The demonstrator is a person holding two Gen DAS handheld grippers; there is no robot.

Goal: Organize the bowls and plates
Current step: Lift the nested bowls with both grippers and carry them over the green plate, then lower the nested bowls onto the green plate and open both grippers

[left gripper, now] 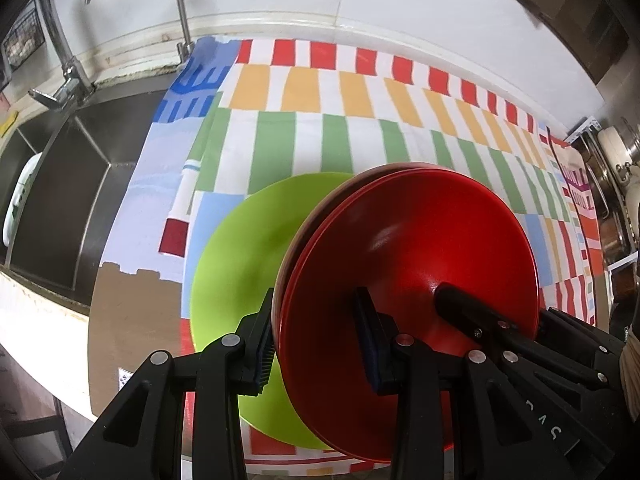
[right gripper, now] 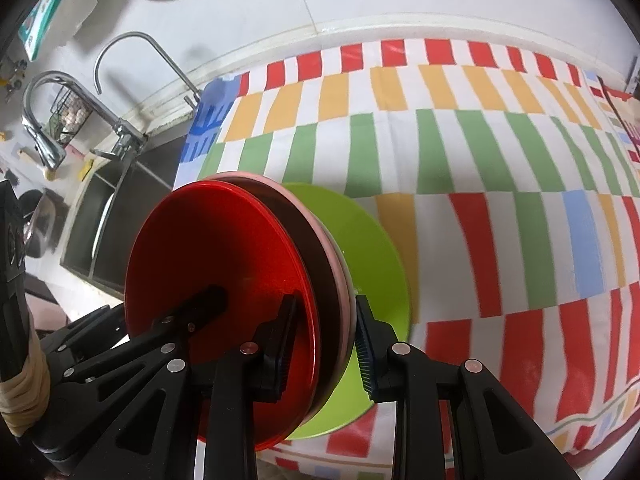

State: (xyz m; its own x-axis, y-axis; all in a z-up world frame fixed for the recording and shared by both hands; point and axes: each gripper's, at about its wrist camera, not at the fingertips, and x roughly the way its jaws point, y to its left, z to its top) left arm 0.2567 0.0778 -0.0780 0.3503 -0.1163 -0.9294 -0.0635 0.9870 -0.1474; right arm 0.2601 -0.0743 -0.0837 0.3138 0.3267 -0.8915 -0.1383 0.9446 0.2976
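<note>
Left wrist view: left hand-held gripper (left gripper: 320, 344) pinches the near rim of a plate stack held above the bench — red plate (left gripper: 412, 264) on top, green plate (left gripper: 240, 256) at the bottom. Right hand-held gripper (left gripper: 452, 300) clamps the same stack at 4 o'clock. Sink (left gripper: 72, 184) at 9 o'clock.

Right wrist view: jaws pressed on the stack's rim; a pink plate (right gripper: 340, 276), probably, sits between red and green. Striped cloth (right gripper: 480, 160) covers the bench from 12 to 4 o'clock.

I see the red plates (left gripper: 412, 248) hiding much of the green plate (left gripper: 240, 248); the sink (left gripper: 60, 184) runs off-frame.
</note>
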